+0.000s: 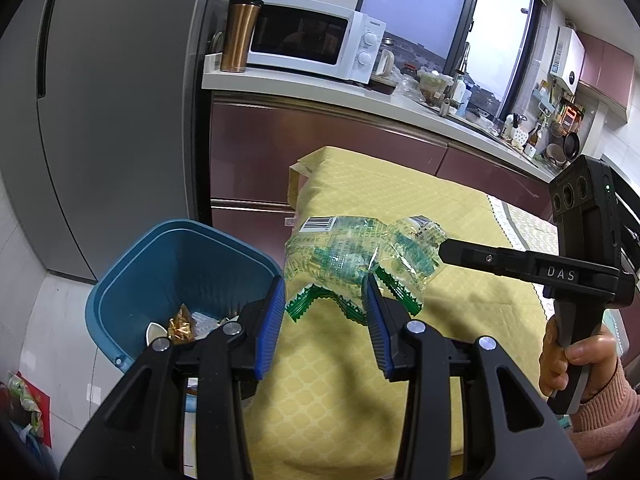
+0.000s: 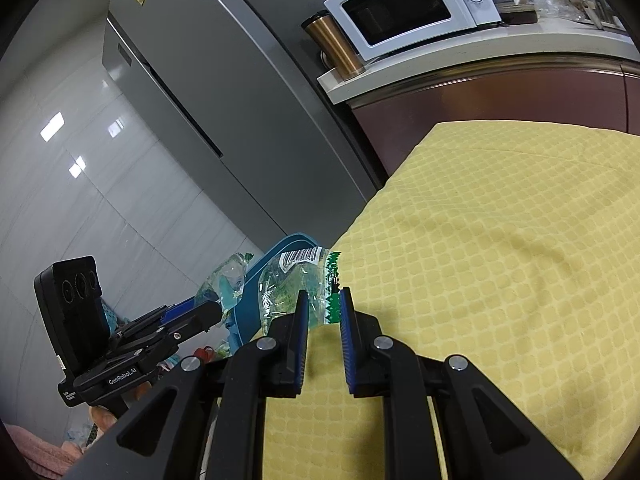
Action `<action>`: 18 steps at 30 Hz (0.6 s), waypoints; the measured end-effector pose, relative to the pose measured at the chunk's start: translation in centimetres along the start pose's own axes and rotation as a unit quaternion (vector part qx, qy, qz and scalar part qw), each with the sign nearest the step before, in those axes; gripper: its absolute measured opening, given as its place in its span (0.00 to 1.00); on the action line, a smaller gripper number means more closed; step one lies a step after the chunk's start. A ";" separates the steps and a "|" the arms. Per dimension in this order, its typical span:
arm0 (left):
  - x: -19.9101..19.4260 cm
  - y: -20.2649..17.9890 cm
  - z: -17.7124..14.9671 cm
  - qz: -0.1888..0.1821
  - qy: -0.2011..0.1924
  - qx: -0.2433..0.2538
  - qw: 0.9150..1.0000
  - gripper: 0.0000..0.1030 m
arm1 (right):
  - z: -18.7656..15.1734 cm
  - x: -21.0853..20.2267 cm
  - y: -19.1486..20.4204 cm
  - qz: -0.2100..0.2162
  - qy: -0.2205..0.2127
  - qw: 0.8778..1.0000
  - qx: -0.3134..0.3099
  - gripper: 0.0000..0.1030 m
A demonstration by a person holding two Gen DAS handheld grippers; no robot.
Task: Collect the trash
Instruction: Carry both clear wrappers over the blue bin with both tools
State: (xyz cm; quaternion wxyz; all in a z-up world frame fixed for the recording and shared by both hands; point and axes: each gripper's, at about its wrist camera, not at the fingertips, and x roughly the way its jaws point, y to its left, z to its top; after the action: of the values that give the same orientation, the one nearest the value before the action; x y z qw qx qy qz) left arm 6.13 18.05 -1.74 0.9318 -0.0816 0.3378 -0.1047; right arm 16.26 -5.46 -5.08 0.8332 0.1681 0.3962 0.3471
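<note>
At frame centre, left wrist view: our left gripper [image 1: 326,300] and right gripper [image 1: 440,250] both clamped on clear green wrapper [image 1: 344,252], lifted over yellow tablecloth [image 1: 400,200]. Blue bin [image 1: 132,276] lower left, trash inside.

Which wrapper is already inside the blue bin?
The gold wrapper, lying in the blue bin; the clear green-printed wrapper is held outside it.

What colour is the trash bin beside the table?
Blue; the bin shows best in the left wrist view, with some trash already inside.
</note>
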 end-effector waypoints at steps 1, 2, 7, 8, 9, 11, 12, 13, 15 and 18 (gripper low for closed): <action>0.0 0.2 0.0 0.001 0.000 -0.002 1.000 0.38 | 0.1 0.2 0.1 0.001 0.001 1.000 -0.001 0.13; 0.0 0.3 0.0 0.002 0.000 -0.002 1.000 0.38 | 0.1 0.3 0.2 0.002 0.002 1.000 -0.003 0.13; -0.2 1.1 0.0 0.010 -0.001 -0.008 1.000 0.38 | 0.2 0.9 0.8 0.004 0.008 1.000 -0.009 0.13; -0.3 1.4 0.0 0.011 -0.001 -0.010 1.000 0.38 | 0.3 1.1 0.9 0.005 0.009 1.000 -0.010 0.13; -0.3 1.6 0.0 0.014 -0.001 -0.011 1.000 0.38 | 0.3 1.2 0.9 0.005 0.010 1.000 -0.011 0.13; -0.3 2.2 0.0 0.016 -0.001 -0.015 1.000 0.38 | 0.4 1.5 1.1 0.007 0.013 1.000 -0.014 0.13; -0.3 2.3 0.0 0.017 -0.001 -0.016 1.000 0.38 | 0.4 1.7 1.2 0.007 0.015 1.000 -0.016 0.13; -0.3 2.5 0.0 0.019 -0.001 -0.017 1.000 0.38 | 0.5 1.9 1.4 0.007 0.016 1.000 -0.017 0.13; -0.3 3.0 -0.1 0.022 0.000 -0.021 1.000 0.38 | 0.6 2.3 1.7 0.008 0.020 1.000 -0.020 0.13; -0.4 3.3 -0.2 0.026 0.000 -0.023 0.999 0.38 | 0.7 2.8 2.1 0.009 0.024 0.999 -0.024 0.13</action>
State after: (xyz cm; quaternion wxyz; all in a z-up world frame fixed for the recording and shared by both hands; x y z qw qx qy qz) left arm 6.12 21.29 -2.40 0.9319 -0.0944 0.3424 -0.0730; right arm 17.09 -1.96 -5.05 0.8243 0.1436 0.4060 0.3675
